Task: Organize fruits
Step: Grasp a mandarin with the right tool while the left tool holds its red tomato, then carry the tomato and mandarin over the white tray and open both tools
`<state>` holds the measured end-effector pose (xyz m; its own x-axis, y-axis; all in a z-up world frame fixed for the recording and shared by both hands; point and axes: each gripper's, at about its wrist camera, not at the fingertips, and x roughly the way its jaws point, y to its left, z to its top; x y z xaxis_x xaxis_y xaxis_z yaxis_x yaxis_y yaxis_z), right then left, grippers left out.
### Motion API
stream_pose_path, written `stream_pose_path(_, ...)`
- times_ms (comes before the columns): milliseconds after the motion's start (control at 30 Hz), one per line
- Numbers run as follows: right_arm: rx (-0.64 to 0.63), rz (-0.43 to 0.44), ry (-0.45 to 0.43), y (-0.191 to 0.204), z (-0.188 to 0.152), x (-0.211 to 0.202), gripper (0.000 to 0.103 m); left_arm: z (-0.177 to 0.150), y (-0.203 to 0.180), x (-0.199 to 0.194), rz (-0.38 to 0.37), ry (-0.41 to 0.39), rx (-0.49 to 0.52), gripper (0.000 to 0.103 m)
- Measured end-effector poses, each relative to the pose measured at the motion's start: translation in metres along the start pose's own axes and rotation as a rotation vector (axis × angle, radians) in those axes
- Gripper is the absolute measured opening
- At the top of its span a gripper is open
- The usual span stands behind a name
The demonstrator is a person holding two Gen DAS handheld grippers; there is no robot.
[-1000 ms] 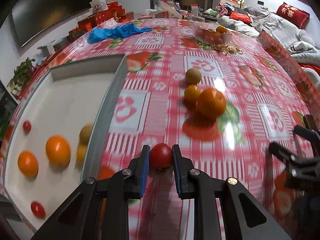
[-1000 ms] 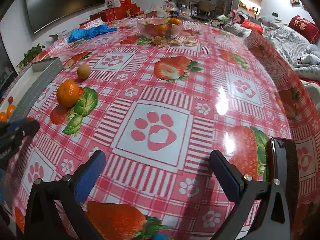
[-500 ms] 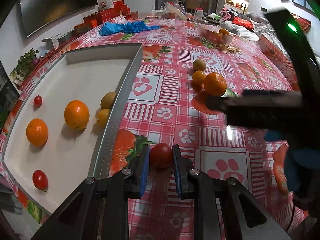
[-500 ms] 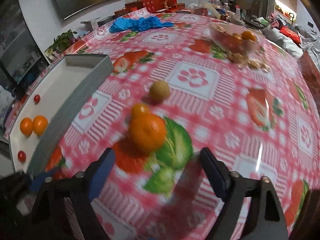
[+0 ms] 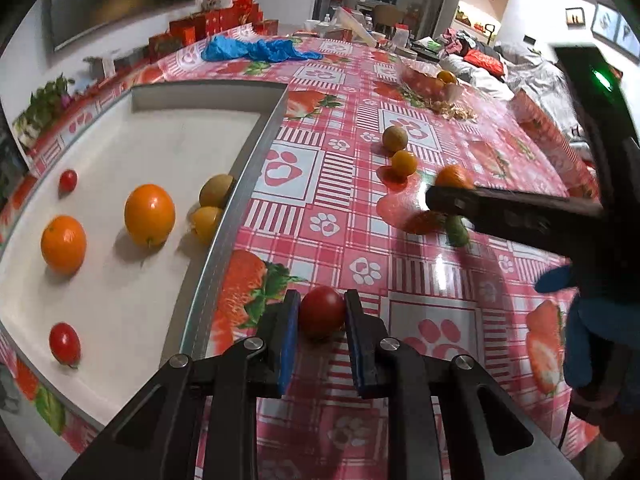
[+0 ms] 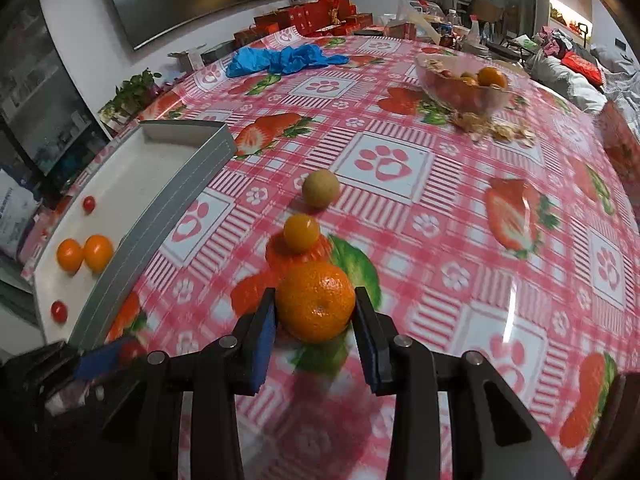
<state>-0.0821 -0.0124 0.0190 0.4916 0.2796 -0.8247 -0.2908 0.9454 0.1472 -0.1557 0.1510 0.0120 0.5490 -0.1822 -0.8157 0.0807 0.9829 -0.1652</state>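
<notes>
1. Right of the white tray (image 5: pixel 120 300), above the tablecloth (image 5: pixel 332 184), the left gripper (image 5: pixel 322 316) pinches a red tomato (image 5: pixel 322 311).
2. Farther right, the right gripper (image 6: pixel 316 312) brackets an orange (image 6: pixel 315 301); whether its pads touch is unclear.

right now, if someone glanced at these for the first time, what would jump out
The red tomato pinched in the left gripper, just right of the white tray of sorted fruit. Then the big orange filling the right gripper, with a small orange fruit and a brownish one lined up behind it.
</notes>
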Motion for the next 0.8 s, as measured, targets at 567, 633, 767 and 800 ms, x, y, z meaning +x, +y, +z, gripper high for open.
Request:
stream_pose_path(567, 0.060, 0.051, -0.011, -0.009, -0.023, -0.030, 0.040, 0.003, -0.009, -0.032, -0.008, -0.057, 0.014, 0.023)
stream_pose_path(633, 0.051, 0.053, -0.011, -0.003, -0.023, -0.032, 0.040, 0.003, -0.004, -0.036, -0.001, -0.067, 0.008, 0.023)
stream_pose_path(767, 0.028, 0.057, -0.012, 0.009, -0.020, -0.034, 0.040, 0.007, 0.012, -0.046, 0.029, -0.095, -0.013, 0.023)
stream_pose_path(800, 0.021, 0.064, -0.009, 0.014, -0.018, -0.034, 0.040, 0.007, 0.016, -0.048, 0.032, -0.101, -0.019, 0.023)
